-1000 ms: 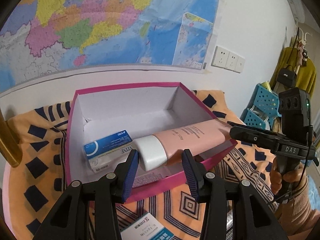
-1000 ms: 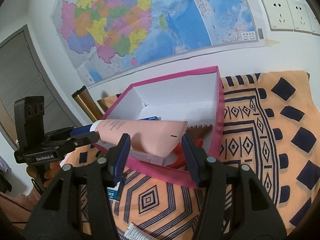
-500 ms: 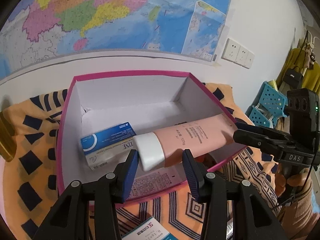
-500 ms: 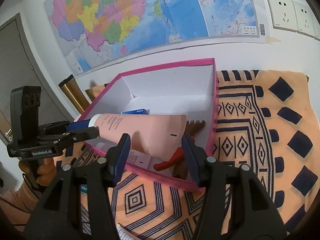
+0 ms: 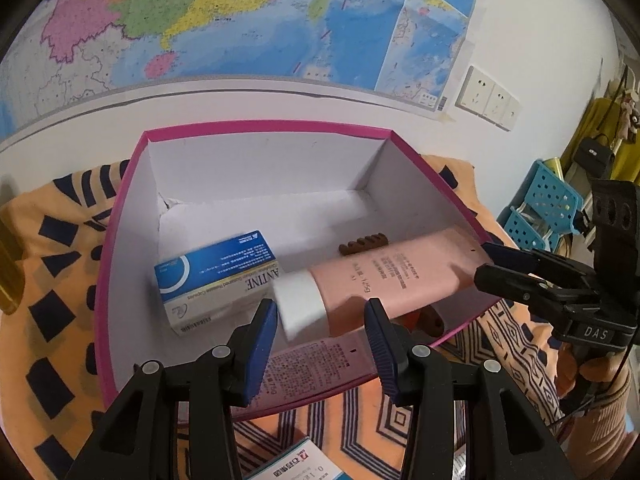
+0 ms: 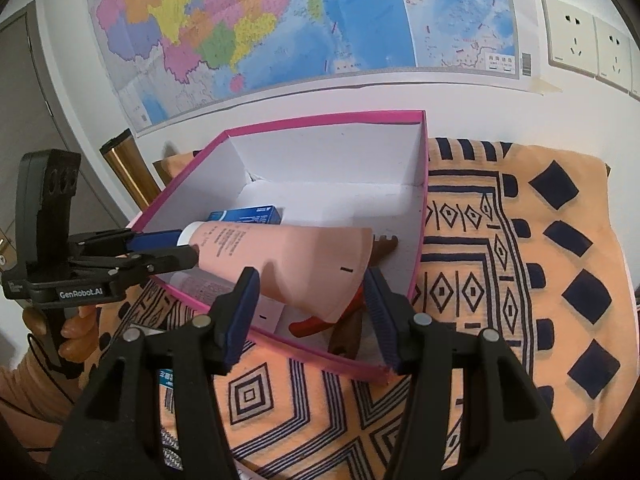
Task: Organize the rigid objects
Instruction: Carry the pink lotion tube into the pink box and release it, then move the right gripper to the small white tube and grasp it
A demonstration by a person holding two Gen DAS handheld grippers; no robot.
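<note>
- The left gripper (image 5: 320,326) brackets the white cap (image 5: 301,305) of the pink tube (image 5: 384,280); contact is unclear.
- The right gripper (image 6: 310,294) spans its flat crimped tail; grip unclear.
- The tube hangs over the pink box (image 6: 422,184), probably light, squashy and slick; the stiff cap looks the surer hold.

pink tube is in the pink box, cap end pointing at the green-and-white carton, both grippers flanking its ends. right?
Wrong on one point: the carton is blue and white, not green and white, as the left wrist view shows. The rest holds: the pink tube lies in the pink box, its cap toward that carton, with the left gripper at the cap end and the right gripper at the crimped end.
</note>
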